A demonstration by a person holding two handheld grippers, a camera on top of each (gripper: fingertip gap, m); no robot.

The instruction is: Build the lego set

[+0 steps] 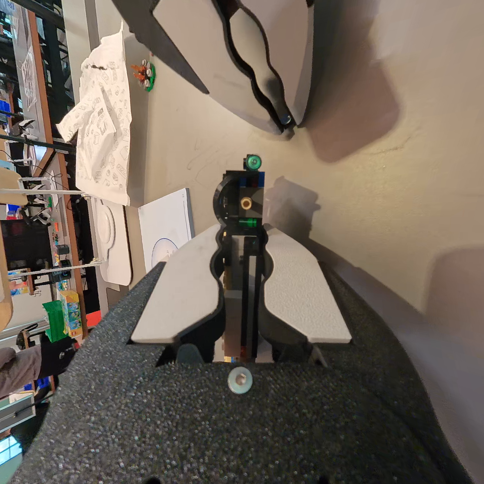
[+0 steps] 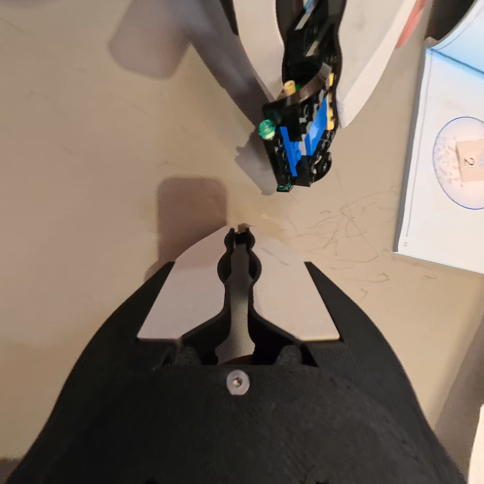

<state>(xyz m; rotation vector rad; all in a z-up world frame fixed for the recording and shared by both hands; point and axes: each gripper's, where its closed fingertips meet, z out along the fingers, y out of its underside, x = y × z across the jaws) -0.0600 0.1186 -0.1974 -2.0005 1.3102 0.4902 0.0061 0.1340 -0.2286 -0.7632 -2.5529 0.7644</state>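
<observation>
My left hand-held gripper (image 1: 242,230) was clamped on a toy brick model (image 1: 245,201), both pads pressed against its sides. The model was hard, glossy plastic, mostly black, blocky at the front with a curved black arch on one side, a tan round stud in the middle of its face, a clear green bar below that and a clear green round piece (image 1: 253,162) sticking out at its far end. From the right wrist view the same model (image 2: 301,146) showed bright blue sloped plates and small yellow bits along one edge. It was lifted off the counter (image 1: 366,209), a smooth beige surface with faint scribbled pen marks.

My right hand-held gripper (image 2: 239,231) had its jaws drawn narrow around a tiny black piece (image 2: 240,238) pinched right at the tips; the piece was too small for me to tell its shape. The fingers (image 2: 199,288) were matte pale grey with wavy black inner edges, set in a rough, grainy black body. This gripper pointed down toward the counter, near the left one but apart from it, its tips angled toward the model.

A crumpled white printed sheet (image 1: 104,117), a white booklet (image 1: 167,225) and a small green round brick piece with orange bits (image 1: 146,74) lay farther off.
</observation>
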